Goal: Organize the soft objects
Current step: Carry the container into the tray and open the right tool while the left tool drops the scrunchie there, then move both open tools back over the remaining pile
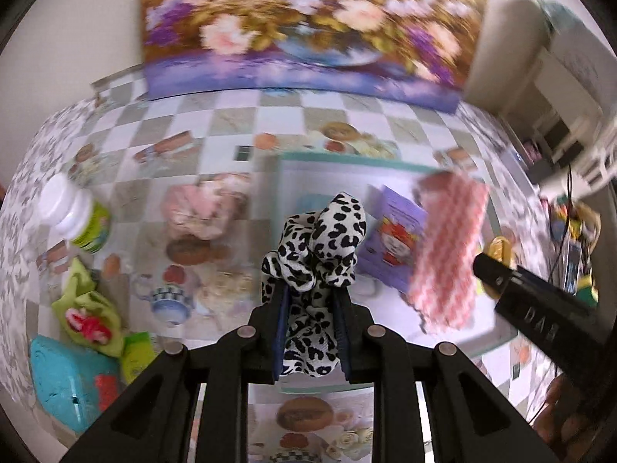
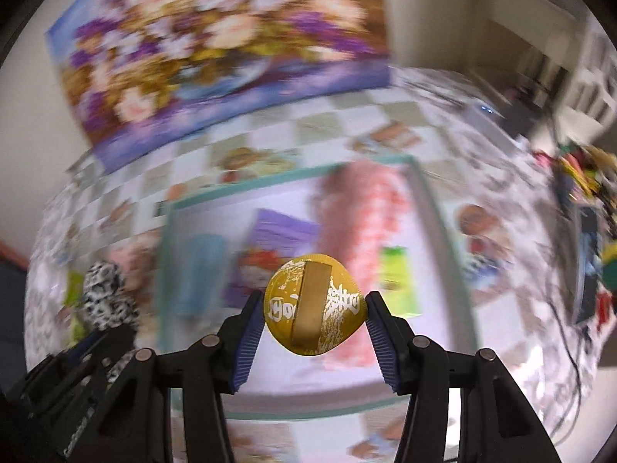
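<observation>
My left gripper (image 1: 310, 297) is shut on a black-and-white spotted cloth scrunchie (image 1: 320, 247), held above the table near the left edge of a white tray with a teal rim (image 1: 347, 156). My right gripper (image 2: 314, 308) is shut on a round gold pouch with white print (image 2: 314, 305), hanging over the same tray (image 2: 428, 208). On the tray lie a pink-and-white checked cloth (image 1: 447, 254), a purple packet (image 1: 393, 239) and a green packet (image 2: 397, 277). The right gripper shows in the left wrist view as a black bar (image 1: 540, 301) at the right. The scrunchie (image 2: 106, 297) shows at the left of the right wrist view.
On the patterned tablecloth left of the tray lie a pink cloth bundle (image 1: 200, 208), a white-capped green jar (image 1: 75, 212), a green cloth with red print (image 1: 90, 312) and a turquoise item (image 1: 65, 382). A flower painting (image 1: 308, 27) leans on the wall. Cables and clutter (image 2: 578, 208) crowd the right.
</observation>
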### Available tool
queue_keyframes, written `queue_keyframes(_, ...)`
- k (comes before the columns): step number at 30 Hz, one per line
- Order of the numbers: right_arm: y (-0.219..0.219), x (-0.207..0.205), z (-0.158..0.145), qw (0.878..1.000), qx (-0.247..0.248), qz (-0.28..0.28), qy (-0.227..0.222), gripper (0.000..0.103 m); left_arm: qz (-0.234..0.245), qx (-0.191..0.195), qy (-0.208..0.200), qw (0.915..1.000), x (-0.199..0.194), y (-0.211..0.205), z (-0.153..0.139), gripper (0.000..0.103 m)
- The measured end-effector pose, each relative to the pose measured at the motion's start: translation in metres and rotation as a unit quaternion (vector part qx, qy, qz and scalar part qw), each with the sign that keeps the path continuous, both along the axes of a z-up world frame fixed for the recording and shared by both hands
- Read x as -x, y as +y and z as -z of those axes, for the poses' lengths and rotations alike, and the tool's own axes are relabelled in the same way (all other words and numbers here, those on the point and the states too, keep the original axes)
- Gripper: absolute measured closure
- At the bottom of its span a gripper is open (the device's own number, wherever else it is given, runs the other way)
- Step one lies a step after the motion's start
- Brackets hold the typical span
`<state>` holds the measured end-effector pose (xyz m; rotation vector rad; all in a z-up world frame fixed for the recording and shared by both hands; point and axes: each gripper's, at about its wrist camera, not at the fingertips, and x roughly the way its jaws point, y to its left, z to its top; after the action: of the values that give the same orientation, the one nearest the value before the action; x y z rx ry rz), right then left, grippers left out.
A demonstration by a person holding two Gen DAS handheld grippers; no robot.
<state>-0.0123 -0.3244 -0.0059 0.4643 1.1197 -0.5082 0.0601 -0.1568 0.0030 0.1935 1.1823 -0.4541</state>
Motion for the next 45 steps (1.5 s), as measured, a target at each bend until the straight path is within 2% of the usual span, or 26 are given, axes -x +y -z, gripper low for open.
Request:
queue_keyframes(5, -0.034, 0.023, 0.016, 0.998, -0.006, 0.055, 0.03, 0.047, 0.024, -0.016, 0.019, 0.9994, 0.008, -0.023, 0.019, 0.079)
queue_keyframes(11, -0.043, 0.031, 0.02, 0.997, -0.002, 0.068, 0.043, 0.047, 0.036, -0.033, 0.043, 0.9979, 0.01, -0.041, 0.042, 0.077)
queue_keyframes(16, -0.042, 0.028, 0.021, 0.997, -0.005, 0.066, 0.047, 0.046, 0.035, -0.024, 0.053, 0.9977, 0.009, -0.043, 0.042, 0.063)
queue_keyframes(18, -0.041, 0.027, 0.02, 0.997, -0.003, 0.065, 0.047, 0.042, 0.029, -0.015, 0.052, 0.9981, 0.007, -0.04, 0.038, 0.051)
queue_keyframes(23, -0.038, 0.024, 0.017, 0.997, 0.003, 0.058, 0.045, 0.038, 0.01, 0.001, 0.052, 0.9986, 0.0, -0.03, 0.03, 0.048)
queue_keyframes(27, -0.034, 0.02, 0.015, 0.998, 0.003, 0.051, 0.042, 0.035, -0.017, 0.001, 0.051, 0.9986, -0.008, -0.018, 0.028, 0.039)
queue_keyframes(29, -0.029, 0.017, 0.015, 0.998, 0.003, 0.044, 0.041, 0.029, -0.035, -0.003, 0.046, 0.9983, -0.015, -0.01, 0.027, 0.035)
queue_keyframes(30, -0.025, 0.013, 0.015, 0.998, 0.005, 0.039, 0.041, 0.027, -0.045, -0.006, 0.042, 0.9981, -0.018, -0.005, 0.027, 0.029)
queue_keyframes(32, -0.018, 0.008, 0.014, 0.999, 0.009, 0.028, 0.039, 0.015, -0.067, -0.012, 0.03, 0.9972, -0.024, 0.005, 0.026, 0.021)
queue_keyframes(35, -0.001, -0.003, 0.012, 1.0, 0.012, 0.0, 0.028, 0.002, -0.102, -0.011, 0.016, 0.9946, -0.036, 0.024, 0.023, 0.017)
queue_keyframes(36, 0.004, -0.006, 0.011, 1.0, 0.009, -0.008, 0.02, 0.0, -0.112, -0.01, 0.013, 0.9935, -0.039, 0.03, 0.022, 0.015)
queue_keyframes(40, 0.022, -0.015, 0.005, 1.0, -0.002, -0.03, -0.002, 0.0, -0.137, -0.01, 0.006, 0.9905, -0.049, 0.048, 0.018, 0.015)
queue_keyframes(45, 0.042, -0.025, 0.001, 0.998, -0.001, -0.056, -0.001, 0.0, -0.145, -0.005, 0.018, 0.9893, -0.056, 0.065, 0.013, 0.015)
